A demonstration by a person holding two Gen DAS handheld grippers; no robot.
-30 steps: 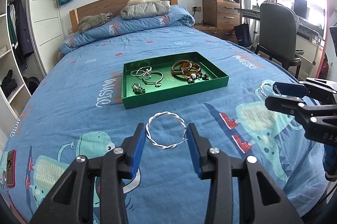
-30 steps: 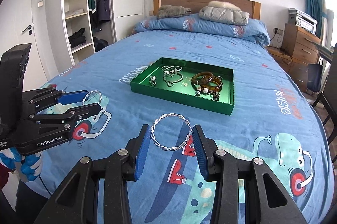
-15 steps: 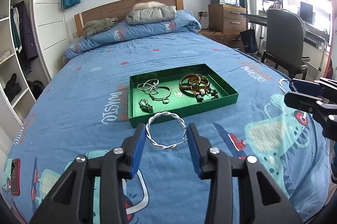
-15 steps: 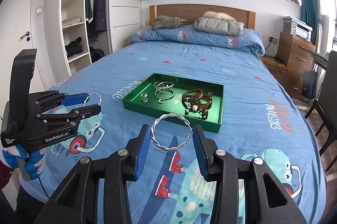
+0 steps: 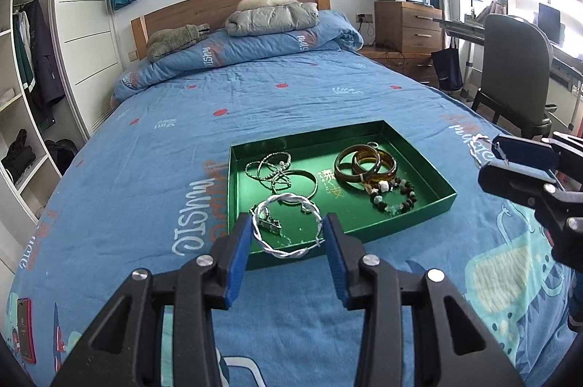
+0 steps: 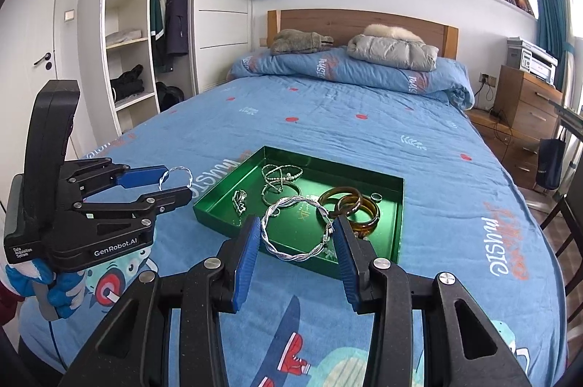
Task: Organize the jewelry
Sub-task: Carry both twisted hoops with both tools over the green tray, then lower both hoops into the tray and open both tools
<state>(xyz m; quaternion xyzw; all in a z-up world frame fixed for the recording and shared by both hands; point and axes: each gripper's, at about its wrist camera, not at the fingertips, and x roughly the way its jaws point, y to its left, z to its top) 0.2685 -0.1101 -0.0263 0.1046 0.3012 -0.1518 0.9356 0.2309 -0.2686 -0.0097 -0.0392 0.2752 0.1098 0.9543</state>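
Note:
A green tray [image 5: 430, 208] [image 6: 211, 210] lies on the blue bedspread and holds silver chains [image 5: 271, 168], amber bangles [image 5: 364, 163] [image 6: 349, 205] and a bead bracelet [image 5: 393, 196]. My left gripper [image 5: 288, 234] is shut on a twisted silver bangle [image 5: 288, 254] and holds it above the tray's near edge. My right gripper [image 6: 298, 236] is shut on a second twisted silver bangle [image 6: 297, 256], also above the tray's near edge. Each gripper shows in the other's view, the right one [image 5: 517, 165] and the left one [image 6: 153, 185].
The bed [image 5: 255, 103] has a folded duvet and pillows at the headboard. A red phone [image 5: 24, 328] lies at the near left of the bed. A chair [image 5: 513, 77] and desk stand to the right, open wardrobe shelves [image 6: 131, 37] to the left.
Both grippers have moved forward toward the tray, each still holding its silver bangle. The bangles now hang over the tray's near edge instead of over the bedspread.

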